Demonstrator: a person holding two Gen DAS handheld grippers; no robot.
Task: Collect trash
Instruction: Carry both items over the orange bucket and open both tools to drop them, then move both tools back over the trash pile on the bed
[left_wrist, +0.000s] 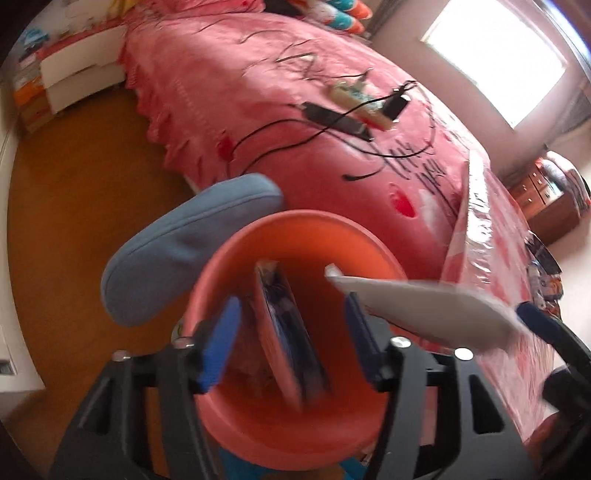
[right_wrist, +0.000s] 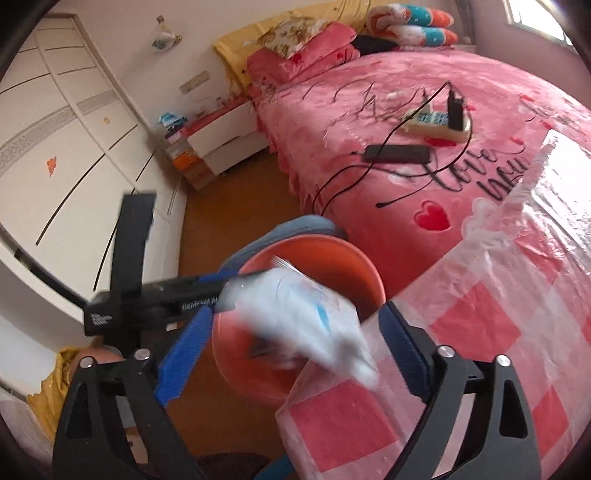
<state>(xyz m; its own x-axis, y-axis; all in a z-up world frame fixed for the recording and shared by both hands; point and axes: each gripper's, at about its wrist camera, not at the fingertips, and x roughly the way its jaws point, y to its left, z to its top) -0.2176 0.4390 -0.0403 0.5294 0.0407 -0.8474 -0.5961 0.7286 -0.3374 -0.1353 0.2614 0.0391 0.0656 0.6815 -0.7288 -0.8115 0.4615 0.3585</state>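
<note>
An orange bucket (left_wrist: 303, 225) (right_wrist: 317, 245) stands under both grippers. In the left wrist view my left gripper (left_wrist: 291, 302) is open over the bucket's mouth. A dark blue wrapper (left_wrist: 284, 332) hangs edge-on between its blue pads and touches neither. My left gripper (right_wrist: 236, 275) also shows side-on at the bucket's rim in the right wrist view. My right gripper (right_wrist: 297, 312) stands wide open. A blurred white packet with blue marks (right_wrist: 306, 314) sits loose between its fingers above the bucket. That white packet (left_wrist: 424, 306) also shows in the left wrist view, beside a right fingertip (left_wrist: 535, 317).
A blue cushioned seat (left_wrist: 192, 243) lies against the bucket's left side. Behind is a bed with a pink cover (right_wrist: 369, 110) bearing a power strip (right_wrist: 436, 122), a black adapter (right_wrist: 399, 153) and cables. A plastic-covered checked tabletop (right_wrist: 498, 314) is at the right, and wood floor (left_wrist: 74, 184) at the left.
</note>
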